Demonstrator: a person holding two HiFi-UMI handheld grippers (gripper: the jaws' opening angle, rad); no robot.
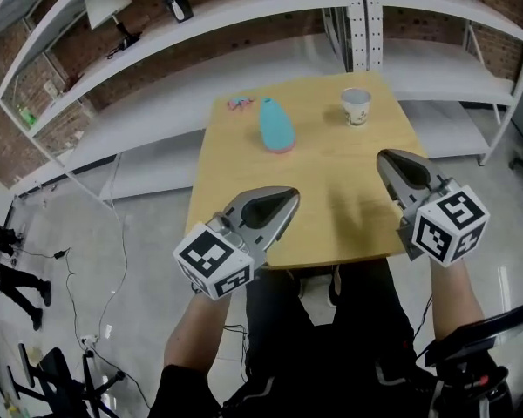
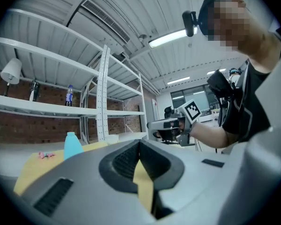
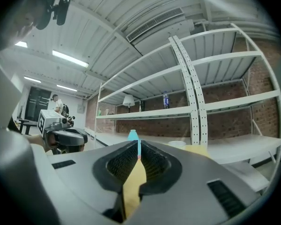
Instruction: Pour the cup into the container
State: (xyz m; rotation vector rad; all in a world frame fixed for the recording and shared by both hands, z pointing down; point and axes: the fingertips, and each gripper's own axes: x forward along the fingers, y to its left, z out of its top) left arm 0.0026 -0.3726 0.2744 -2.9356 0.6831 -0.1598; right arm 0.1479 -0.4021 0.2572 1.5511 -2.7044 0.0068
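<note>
Where shelves stand, the table bears 1 cup — left tongs, right tongs closed.

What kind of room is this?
Probably a workshop or lab storeroom, not a home. Long white metal shelves run along a brick wall, the floor is bare and grey, and one small wooden table stands in the middle.

The left gripper and right gripper are grey shells, each with a black-and-white marker cube. The person wears black short sleeves.
</note>
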